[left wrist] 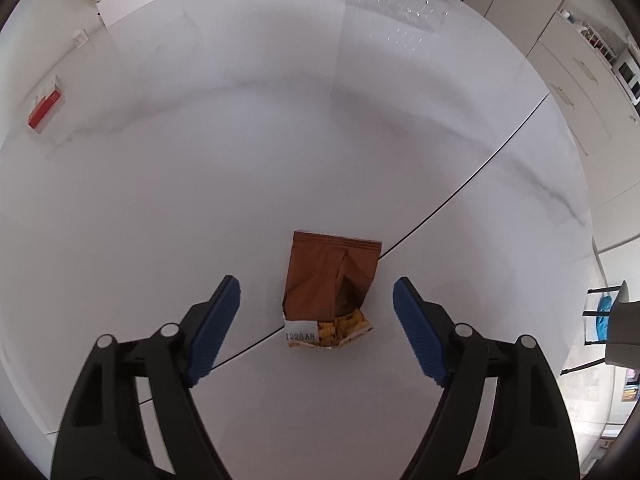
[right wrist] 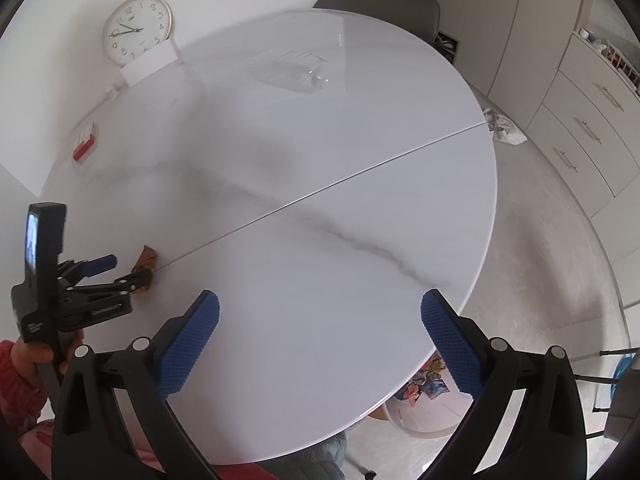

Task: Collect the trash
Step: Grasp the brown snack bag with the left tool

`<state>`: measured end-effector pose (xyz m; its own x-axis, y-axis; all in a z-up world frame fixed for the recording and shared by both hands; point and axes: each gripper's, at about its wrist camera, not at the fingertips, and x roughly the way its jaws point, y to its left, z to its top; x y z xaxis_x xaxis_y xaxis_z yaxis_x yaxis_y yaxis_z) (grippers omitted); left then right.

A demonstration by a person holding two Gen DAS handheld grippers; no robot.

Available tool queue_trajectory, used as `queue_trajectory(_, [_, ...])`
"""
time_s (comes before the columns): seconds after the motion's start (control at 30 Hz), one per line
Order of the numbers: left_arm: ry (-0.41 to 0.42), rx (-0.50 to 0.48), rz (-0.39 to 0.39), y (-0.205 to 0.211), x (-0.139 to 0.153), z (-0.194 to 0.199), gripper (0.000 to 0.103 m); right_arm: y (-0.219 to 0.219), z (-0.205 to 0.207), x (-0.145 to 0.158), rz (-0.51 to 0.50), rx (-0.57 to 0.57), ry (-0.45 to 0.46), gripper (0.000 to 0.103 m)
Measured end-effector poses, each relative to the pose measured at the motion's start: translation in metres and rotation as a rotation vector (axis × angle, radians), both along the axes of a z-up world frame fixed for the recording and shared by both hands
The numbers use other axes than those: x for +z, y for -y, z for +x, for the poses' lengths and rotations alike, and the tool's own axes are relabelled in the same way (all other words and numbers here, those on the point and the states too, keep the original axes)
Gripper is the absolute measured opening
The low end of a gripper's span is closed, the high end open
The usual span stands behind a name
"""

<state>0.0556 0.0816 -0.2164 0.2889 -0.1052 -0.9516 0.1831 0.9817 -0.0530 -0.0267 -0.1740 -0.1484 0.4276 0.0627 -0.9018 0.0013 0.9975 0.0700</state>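
Wrapper (left wrist: 333, 289), brown snack packet torn open at the near end (printed code on a white patch), lies flat on the round white marble table (left wrist: 280, 140), right on the table's dark seam line. Left gripper (left wrist: 317, 322) points down over the wrapper, blue pads spread on either side of it, not touching, nothing pinched. Right gripper (right wrist: 320, 344) sits well right of the wrapper, jaws spread wide over bare tabletop, holding nothing. From the right wrist view the left gripper (right wrist: 124, 270) shows at the wrapper (right wrist: 146, 258), held by a hand (right wrist: 38, 356) in a red sleeve. Far from the wrapper, near the table's far edge: red box (left wrist: 46, 110), wall clock (right wrist: 137, 29), clear plastic bottle (left wrist: 408, 2).
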Motion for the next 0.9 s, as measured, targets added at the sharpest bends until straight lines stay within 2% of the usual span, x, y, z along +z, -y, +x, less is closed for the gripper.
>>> queue_trajectory(0.03, [-0.001,-0.007,0.007,0.002,-0.002,0.0,0.076,-0.002,0.0,0.0,-0.002,0.001,-0.001,0.1])
queue_trajectory(0.07, [-0.001,-0.015,0.015,0.005,-0.003,0.0,0.071,-0.004,0.001,0.0,-0.004,0.001,-0.001,0.1])
queue_trajectory(0.1, [-0.005,-0.025,0.02,0.009,-0.004,0.0,0.062,-0.005,0.001,0.0,-0.005,0.003,-0.002,0.1])
queue_trajectory(0.33, [-0.025,-0.041,0.034,0.019,-0.015,0.007,0.056,-0.004,0.004,0.0,-0.007,0.002,-0.007,0.1])
queue_trajectory(0.5, [-0.016,-0.058,0.025,0.024,-0.016,0.007,0.042,-0.002,0.004,-0.003,0.004,-0.008,-0.014,0.1])
queue_trajectory(0.63, [-0.008,-0.059,0.013,0.026,-0.017,0.007,0.037,-0.001,0.003,-0.003,0.013,-0.015,-0.007,0.1])
queue_trajectory(0.73, [0.001,-0.055,0.001,0.026,-0.015,0.007,0.029,0.003,0.002,-0.005,0.022,-0.016,-0.002,0.1])
queue_trajectory(0.9, [-0.003,-0.018,-0.021,0.029,-0.008,0.013,0.028,0.001,0.014,-0.008,0.021,0.044,-0.014,0.1])
